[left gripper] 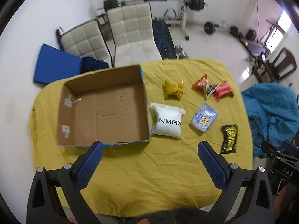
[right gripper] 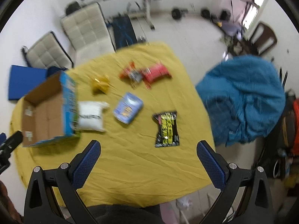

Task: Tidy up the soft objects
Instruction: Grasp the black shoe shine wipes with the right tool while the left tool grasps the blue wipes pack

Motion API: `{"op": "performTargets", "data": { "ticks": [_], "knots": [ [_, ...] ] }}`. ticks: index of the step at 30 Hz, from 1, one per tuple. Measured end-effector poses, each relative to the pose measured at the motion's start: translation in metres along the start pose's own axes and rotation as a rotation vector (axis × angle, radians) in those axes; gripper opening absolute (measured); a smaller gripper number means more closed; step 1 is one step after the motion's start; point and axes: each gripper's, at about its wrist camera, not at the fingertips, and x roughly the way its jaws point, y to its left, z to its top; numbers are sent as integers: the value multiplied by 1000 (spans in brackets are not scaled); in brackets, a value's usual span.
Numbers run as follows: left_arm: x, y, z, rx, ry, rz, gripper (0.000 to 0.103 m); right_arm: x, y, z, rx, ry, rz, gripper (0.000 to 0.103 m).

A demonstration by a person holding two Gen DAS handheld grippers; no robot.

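An empty cardboard box [left gripper: 104,110] sits on the left of the yellow-covered table [left gripper: 149,168]. Beside it lie a white pouch [left gripper: 167,120], a pale blue packet [left gripper: 204,119], a yellow packet [left gripper: 173,89], an orange-red snack bag [left gripper: 204,86], a red bag [left gripper: 223,91] and a black-and-yellow packet [left gripper: 229,139]. My left gripper [left gripper: 150,149] is open and empty above the table's near side. My right gripper [right gripper: 148,147] is open and empty, just short of the black-and-yellow packet [right gripper: 167,128]. The box [right gripper: 46,112], white pouch [right gripper: 91,116] and blue packet [right gripper: 128,107] show there too.
Two cream padded chairs [left gripper: 130,35] and a blue mat [left gripper: 56,65] stand behind the table. A blue blanket heap [right gripper: 243,97] lies off the right edge. Gym weights [left gripper: 196,0] line the far wall.
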Motion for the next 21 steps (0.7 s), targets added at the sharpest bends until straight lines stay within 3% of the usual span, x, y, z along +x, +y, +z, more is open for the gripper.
{"op": "performTargets", "data": {
  "ticks": [6,10,16,17,19,21],
  "knots": [
    [84,-43,25,47,117,-37,103,124,-47,20,76,166,-34,103],
    [137,-89,40,134,177,-89,103,201,-68,20,97,267,-47,103],
    [214,-146,51,269,281,-91,103,282,-81,17,101,336,3,102],
    [223,-153,51,288,291,-95,103,289,-82,17,109,342,21,101],
    [247,-167,52,325,345,-91,103,305,-88,15,133,366,71,85],
    [263,-174,51,337,387,-97,103,315,-91,13,126,376,47,72]
  ]
}}
